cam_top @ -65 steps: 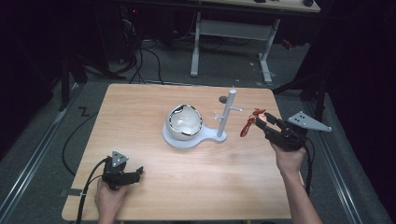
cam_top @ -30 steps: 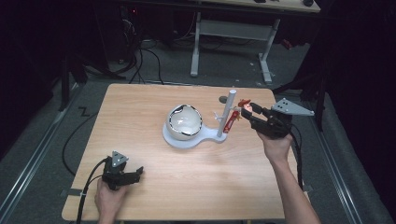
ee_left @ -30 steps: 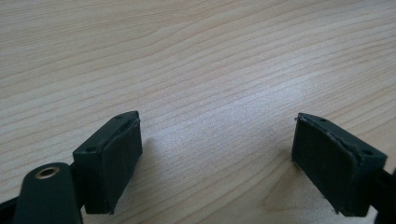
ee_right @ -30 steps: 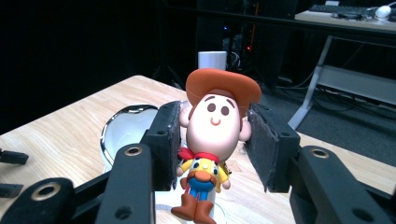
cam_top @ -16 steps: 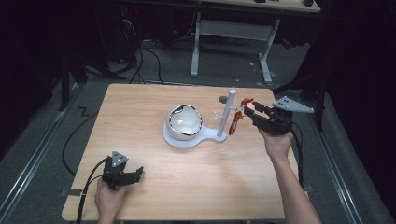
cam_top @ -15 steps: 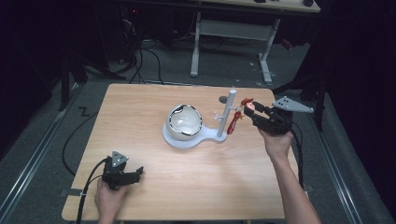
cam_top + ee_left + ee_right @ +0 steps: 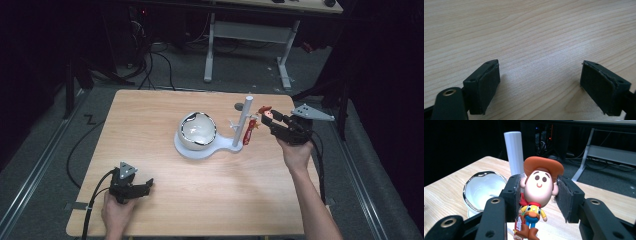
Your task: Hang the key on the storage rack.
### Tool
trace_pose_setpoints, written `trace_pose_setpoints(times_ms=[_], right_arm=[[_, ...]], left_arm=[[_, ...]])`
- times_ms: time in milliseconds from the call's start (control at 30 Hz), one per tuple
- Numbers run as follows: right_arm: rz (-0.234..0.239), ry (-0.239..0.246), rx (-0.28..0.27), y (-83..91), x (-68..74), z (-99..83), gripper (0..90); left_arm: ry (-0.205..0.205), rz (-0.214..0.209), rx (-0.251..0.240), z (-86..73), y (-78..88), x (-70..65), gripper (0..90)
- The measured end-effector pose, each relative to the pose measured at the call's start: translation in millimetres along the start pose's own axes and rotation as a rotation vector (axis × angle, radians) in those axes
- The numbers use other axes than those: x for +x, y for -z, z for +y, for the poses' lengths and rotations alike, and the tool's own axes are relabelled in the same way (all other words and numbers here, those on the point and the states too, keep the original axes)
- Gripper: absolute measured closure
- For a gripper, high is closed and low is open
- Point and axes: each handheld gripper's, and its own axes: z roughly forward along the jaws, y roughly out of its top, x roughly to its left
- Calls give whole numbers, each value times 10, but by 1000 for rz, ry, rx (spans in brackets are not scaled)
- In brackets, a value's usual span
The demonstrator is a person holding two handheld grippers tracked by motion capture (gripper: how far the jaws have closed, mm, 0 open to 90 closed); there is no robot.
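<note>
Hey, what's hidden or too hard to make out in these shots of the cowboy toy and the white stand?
- Cowboy figure: in the high view it is too small to make out beyond red and orange; in the right gripper view the bottom edge cuts its boots.
- White post: its lower part hides behind the right claw and the figure.
- Bowl interior: glare in the high view.
- Left claw: the bottom edge of its own view cuts off its body.

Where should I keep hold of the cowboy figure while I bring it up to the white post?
By its head. The right gripper clamps the cowboy figure across the big rounded head, a pad on each ear side, which is probably the best grip: the body and legs are small and hang free. Approach the white post from the gripper's side.
</note>
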Motion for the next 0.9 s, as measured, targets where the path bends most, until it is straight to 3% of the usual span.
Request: trace_pose_setpoints(times_ms=[233,900], right_arm=[[1,-31,10,-20,-61,-139,564],[10,-47,58,-255,9,-404,560]], left_arm=[[1,2,0,0,-2,-4,169],[0,3,0,0,-3,-7,169]])
